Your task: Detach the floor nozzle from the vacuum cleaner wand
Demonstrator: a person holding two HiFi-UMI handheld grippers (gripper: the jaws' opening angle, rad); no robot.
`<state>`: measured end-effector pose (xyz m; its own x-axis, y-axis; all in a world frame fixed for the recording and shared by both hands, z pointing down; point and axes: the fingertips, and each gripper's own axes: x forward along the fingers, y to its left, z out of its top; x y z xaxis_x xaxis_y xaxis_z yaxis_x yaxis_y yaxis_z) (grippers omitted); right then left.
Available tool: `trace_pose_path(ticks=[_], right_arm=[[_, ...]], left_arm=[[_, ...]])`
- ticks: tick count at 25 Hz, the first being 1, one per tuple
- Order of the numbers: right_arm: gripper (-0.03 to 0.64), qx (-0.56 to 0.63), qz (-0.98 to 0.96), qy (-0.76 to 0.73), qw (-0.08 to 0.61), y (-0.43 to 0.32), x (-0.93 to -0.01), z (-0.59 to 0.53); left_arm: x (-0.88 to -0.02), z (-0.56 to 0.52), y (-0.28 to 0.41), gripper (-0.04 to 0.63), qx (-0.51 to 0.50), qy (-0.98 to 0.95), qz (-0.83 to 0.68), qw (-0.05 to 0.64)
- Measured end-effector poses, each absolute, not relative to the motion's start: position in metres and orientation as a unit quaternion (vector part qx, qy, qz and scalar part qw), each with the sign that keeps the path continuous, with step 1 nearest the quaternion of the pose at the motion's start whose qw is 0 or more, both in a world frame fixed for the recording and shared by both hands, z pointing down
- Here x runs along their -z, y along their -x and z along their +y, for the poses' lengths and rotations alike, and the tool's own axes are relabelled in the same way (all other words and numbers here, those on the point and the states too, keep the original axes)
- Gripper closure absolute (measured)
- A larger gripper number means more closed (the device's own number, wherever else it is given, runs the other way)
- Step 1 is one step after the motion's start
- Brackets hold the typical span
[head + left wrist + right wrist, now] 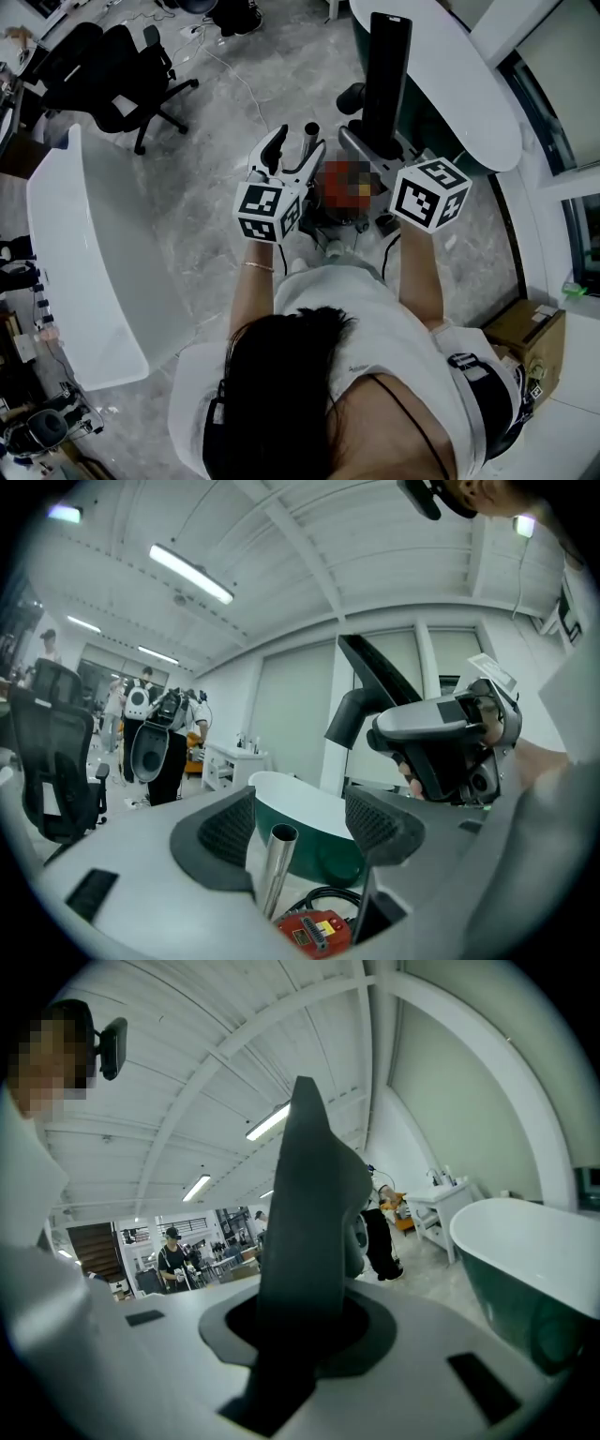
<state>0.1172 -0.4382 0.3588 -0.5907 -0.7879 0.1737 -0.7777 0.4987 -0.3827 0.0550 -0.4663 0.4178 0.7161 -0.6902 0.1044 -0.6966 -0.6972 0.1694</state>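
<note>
The black floor nozzle [386, 75] stands on end, and my right gripper [375, 141] is shut on its neck. In the right gripper view the nozzle's neck [300, 1241] fills the gap of the right gripper [300, 1321]. The metal wand [311, 136] rises from the red vacuum body [347, 187]; its top end is open and bare. My left gripper [295, 155] is open beside that end. In the left gripper view the wand [279, 855] stands between the wide jaws of the left gripper [302, 822] with no pad touching it, above the red body [314, 930].
A green tub with a white rim [441, 66] stands just behind the nozzle. A long white tub [84, 253] lies at the left, a black office chair [112, 75] at the far left, a cardboard box [530, 328] at the right. People stand far off.
</note>
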Motion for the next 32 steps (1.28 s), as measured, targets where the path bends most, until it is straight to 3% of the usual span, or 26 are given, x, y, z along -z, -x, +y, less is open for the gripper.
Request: trace_pose_path(ticks=[12, 17, 23, 32], right_arm=[[0.512, 0.215, 0.843, 0.492, -0.024, -0.114, -0.387, -0.409], [0.512, 0.215, 0.839, 0.500, -0.030, -0.107, -0.395, -0.400], [0.512, 0.211, 0.836, 0.506, -0.032, -0.101, -0.400, -0.390], [0.512, 0.190, 0.828, 0.526, -0.033, -0.091, -0.401, -0.381]], left_arm=[[-0.400, -0.430, -0.035, 0.316, -0.029, -0.915, -0.394, 0.080], [-0.391, -0.420, -0.029, 0.385, -0.016, -0.911, -0.405, 0.078], [-0.390, -0.416, -0.014, 0.539, -0.004, -0.894, -0.440, 0.089], [-0.394, -0.410, -0.006, 0.592, -0.038, -0.877, -0.469, 0.098]])
